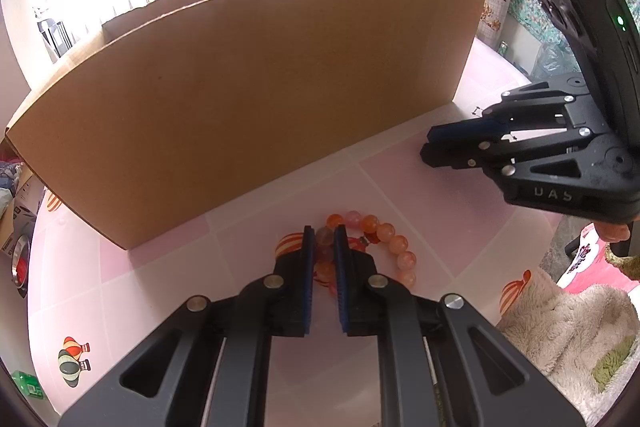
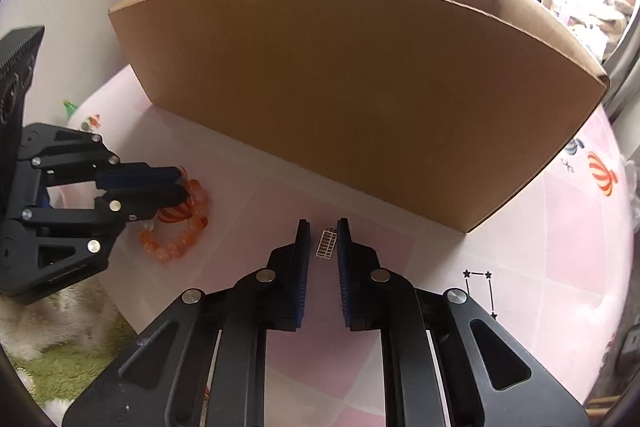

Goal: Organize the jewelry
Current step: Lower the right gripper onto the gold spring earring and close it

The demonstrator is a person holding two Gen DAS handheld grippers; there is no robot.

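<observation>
An orange bead bracelet (image 1: 394, 247) with a red tassel lies on the pink checked tablecloth (image 1: 420, 195) in front of a tall cardboard box (image 1: 240, 87). My left gripper (image 1: 324, 237) is shut on the bracelet's left side, with beads pressed between its blue pads. From the right wrist view, the left gripper (image 2: 178, 181) points right and the bracelet (image 2: 176, 247) curls below it. A tiny metal abacus charm (image 2: 326, 245) lies flat on the cloth. My right gripper (image 2: 323, 233) stands narrowly open around it, with a gap at the left pad. The right gripper (image 1: 426, 145) hovers low at the right.
The cardboard box (image 2: 360, 87) walls off the far side of the table. A black star-and-line figure (image 2: 478, 281) shows on the cloth at the right. A fluffy white and green fabric (image 1: 568, 327) lies at the near edge. A fingertip (image 1: 616, 231) holds the right gripper's body.
</observation>
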